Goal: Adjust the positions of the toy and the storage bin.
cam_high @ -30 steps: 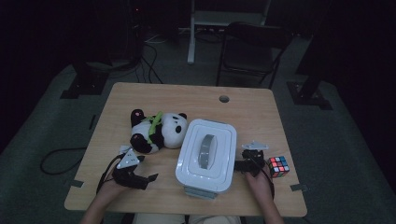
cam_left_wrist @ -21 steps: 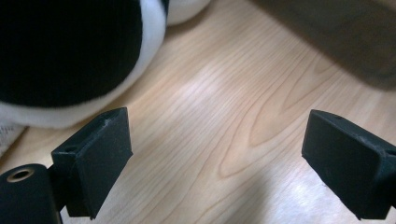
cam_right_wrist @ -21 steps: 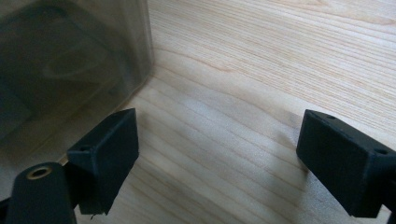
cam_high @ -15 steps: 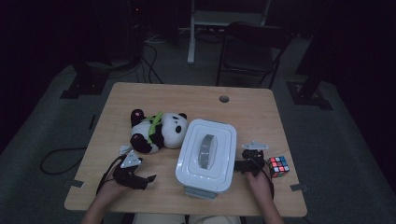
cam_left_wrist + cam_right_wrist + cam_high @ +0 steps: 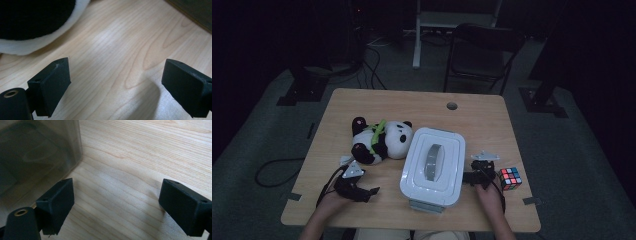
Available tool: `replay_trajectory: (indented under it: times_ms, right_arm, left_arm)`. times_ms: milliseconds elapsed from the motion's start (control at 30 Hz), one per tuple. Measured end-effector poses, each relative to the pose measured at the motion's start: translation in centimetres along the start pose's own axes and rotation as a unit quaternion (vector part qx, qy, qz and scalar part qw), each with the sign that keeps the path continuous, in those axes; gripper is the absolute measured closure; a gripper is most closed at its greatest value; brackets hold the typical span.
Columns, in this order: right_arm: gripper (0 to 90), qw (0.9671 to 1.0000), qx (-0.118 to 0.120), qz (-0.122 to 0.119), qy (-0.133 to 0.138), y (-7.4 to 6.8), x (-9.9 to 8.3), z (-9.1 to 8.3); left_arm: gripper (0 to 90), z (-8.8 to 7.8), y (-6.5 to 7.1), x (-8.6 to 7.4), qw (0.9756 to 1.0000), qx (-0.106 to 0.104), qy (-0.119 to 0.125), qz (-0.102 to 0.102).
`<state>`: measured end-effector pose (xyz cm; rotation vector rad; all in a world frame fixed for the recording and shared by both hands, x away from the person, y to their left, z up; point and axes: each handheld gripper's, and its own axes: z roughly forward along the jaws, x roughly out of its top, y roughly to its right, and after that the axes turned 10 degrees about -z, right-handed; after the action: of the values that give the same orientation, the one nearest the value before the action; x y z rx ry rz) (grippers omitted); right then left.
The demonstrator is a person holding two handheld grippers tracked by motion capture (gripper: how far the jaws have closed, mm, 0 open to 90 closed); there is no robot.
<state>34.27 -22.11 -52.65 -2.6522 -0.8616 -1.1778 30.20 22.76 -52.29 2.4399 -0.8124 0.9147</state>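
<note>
Both claws rest spread and empty on the table [image 5: 422, 107]. The box [image 5: 432, 165] sits just left of the right claw [image 5: 471, 176]; the panda [image 5: 377, 141] lies just ahead of the left claw [image 5: 371, 192]. Best to grip the lid's edge squarely, steadying the box first.

A dim room: grey carpeted floor [image 5: 257, 130], a dark folding chair [image 5: 479, 55] beyond the light wooden table's [image 5: 412, 107] far edge.

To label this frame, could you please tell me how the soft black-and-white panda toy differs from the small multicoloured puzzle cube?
The soft black-and-white panda toy is far larger than the small multicoloured puzzle cube. The panda is rounded and lies sprawled; the cube is hard-edged and sits flat. The panda lies left of the white lidded box, the cube right. Both rest ungripped on the wooden table.
</note>
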Motion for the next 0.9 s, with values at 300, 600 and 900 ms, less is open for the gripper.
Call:
replay_trajectory:
  times_ms: [300,600,900]
  right_arm:
    - [12.7,1.0000,0.000,0.000,0.000,0.00,0.00,0.00]
    - [12.6,1.0000,0.000,0.000,0.000,0.01,0.00,0.00]
    - [12.6,1.0000,0.000,0.000,0.000,0.00,0.00,0.00]
  left_arm:
    - [9.3,0.26,0.91,-0.07,0.9994,0.035,-0.004,0.005]
    - [9.3,0.20,0.81,-0.11,0.9986,0.052,0.000,-0.012]
    - [9.3,0.13,0.83,-0.16,0.9986,0.052,-0.001,-0.011]
